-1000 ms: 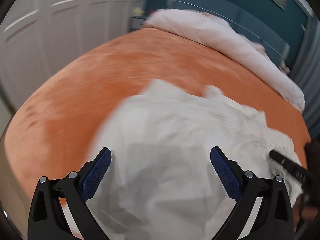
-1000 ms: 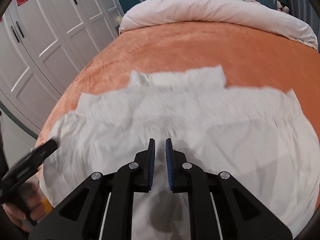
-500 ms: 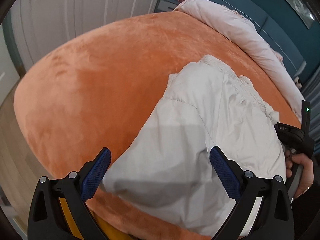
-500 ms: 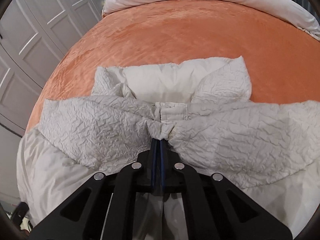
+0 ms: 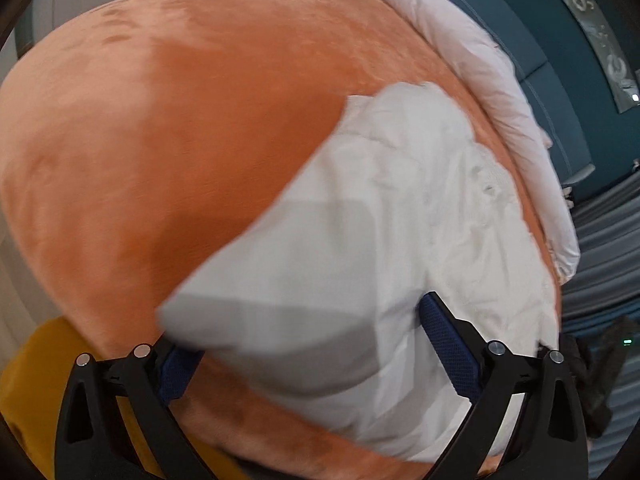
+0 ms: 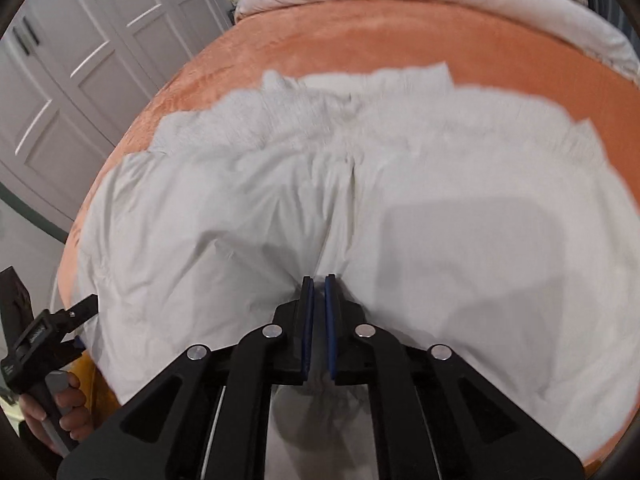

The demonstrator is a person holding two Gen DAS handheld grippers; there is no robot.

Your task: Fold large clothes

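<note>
While your right gripper (image 6: 319, 280) is pinching a bunched fold of the white garment (image 6: 248, 216) lying on the orange bed (image 5: 168, 128), your left gripper (image 5: 312, 344) is gaping wide around its corner; tugging risks slipping.

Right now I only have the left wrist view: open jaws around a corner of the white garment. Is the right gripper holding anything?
Observer: Yes. In the right wrist view the right gripper is shut on a pinched bunch of the white garment, with creases running out from the pinch.
Operator: Where does my left gripper sit from there?
Observer: The left gripper shows at the garment's left edge, low in that picture, with a hand on its handle.
Operator: Anything beside the bed on that side?
Observer: White panelled wardrobe doors stand past the left edge of the orange blanket.
</note>
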